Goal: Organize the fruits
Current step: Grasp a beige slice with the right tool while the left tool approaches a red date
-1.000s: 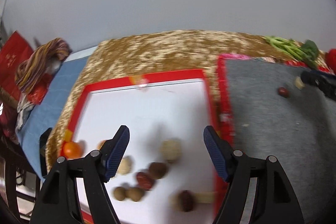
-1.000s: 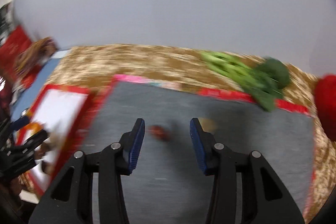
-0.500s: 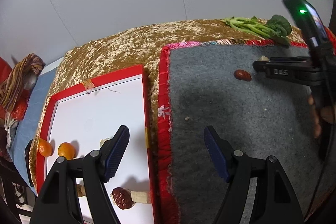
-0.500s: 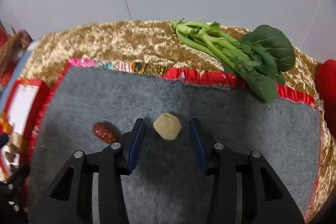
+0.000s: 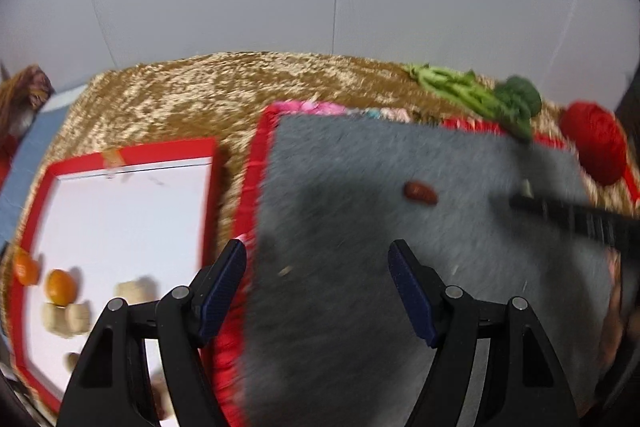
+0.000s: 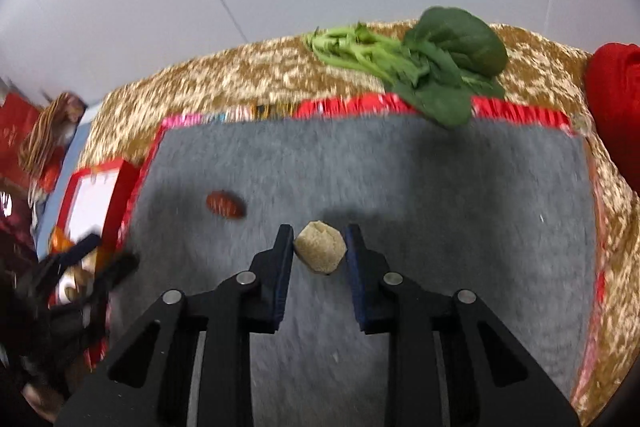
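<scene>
Red date [image 5: 419, 192] on grey mat [image 5: 360, 267] (blurred), beyond wide-apart left gripper [image 5: 318, 283] jaws

Open grey felt mat [image 6: 460, 187] on every side of the small dark-red oval date [image 6: 225, 205], apart from the pale tan lumpy fruit [image 6: 320, 247] near its right, between narrowly parted blue-padded fingers [image 6: 285, 259].

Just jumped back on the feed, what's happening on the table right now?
A person is sorting fruit with two handheld grippers. The right gripper has its jaws on either side of a tan lumpy fruit on the grey mat, small gaps showing, not clamped yet. A red date still lies on the mat to its left. The left gripper hangs open and empty over the mat's left edge, beside the red-rimmed white tray already holding oranges and other tan fruits.
</scene>
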`<state>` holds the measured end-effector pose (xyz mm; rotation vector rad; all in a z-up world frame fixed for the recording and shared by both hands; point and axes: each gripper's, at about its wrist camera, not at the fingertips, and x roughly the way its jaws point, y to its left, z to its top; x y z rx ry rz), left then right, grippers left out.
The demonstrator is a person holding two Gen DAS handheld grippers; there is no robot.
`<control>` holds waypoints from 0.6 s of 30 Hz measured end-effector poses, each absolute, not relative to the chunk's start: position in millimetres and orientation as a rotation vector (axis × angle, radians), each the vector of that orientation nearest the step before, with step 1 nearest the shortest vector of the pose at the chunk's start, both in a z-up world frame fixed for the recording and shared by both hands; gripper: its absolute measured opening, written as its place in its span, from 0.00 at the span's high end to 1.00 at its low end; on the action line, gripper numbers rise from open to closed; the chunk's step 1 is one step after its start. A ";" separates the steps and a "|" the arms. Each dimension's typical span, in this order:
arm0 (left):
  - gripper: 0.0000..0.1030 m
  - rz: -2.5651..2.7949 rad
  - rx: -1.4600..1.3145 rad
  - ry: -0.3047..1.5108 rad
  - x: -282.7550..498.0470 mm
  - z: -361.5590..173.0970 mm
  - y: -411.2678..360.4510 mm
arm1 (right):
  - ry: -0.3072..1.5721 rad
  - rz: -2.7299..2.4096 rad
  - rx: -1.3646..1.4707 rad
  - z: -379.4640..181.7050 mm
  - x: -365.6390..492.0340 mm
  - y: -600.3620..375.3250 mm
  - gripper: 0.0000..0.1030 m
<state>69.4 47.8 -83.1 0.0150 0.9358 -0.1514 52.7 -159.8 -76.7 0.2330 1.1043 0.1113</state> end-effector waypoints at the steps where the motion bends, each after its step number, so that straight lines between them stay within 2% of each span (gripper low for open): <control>1: 0.29 -0.146 0.000 0.930 73.8 -84.8 42.7 | 1.106 0.115 0.221 -77.1 50.1 -159.5 0.73; 8: 0.29 -0.130 -0.025 0.896 95.3 -100.2 7.3 | 1.140 0.132 0.181 -86.4 23.6 -173.8 0.73; 15: 0.22 -0.149 -0.056 0.887 110.8 -117.1 -13.8 | 1.175 0.143 0.157 -101.5 22.3 -173.0 0.73; 17: 0.23 -0.141 -0.035 0.907 113.6 -125.2 -16.8 | 1.177 0.146 0.146 -103.9 19.1 -172.4 0.73; 18: 0.27 -0.142 -0.023 0.911 113.7 -126.3 -17.5 | 1.176 0.148 0.142 -104.3 17.8 -173.1 0.73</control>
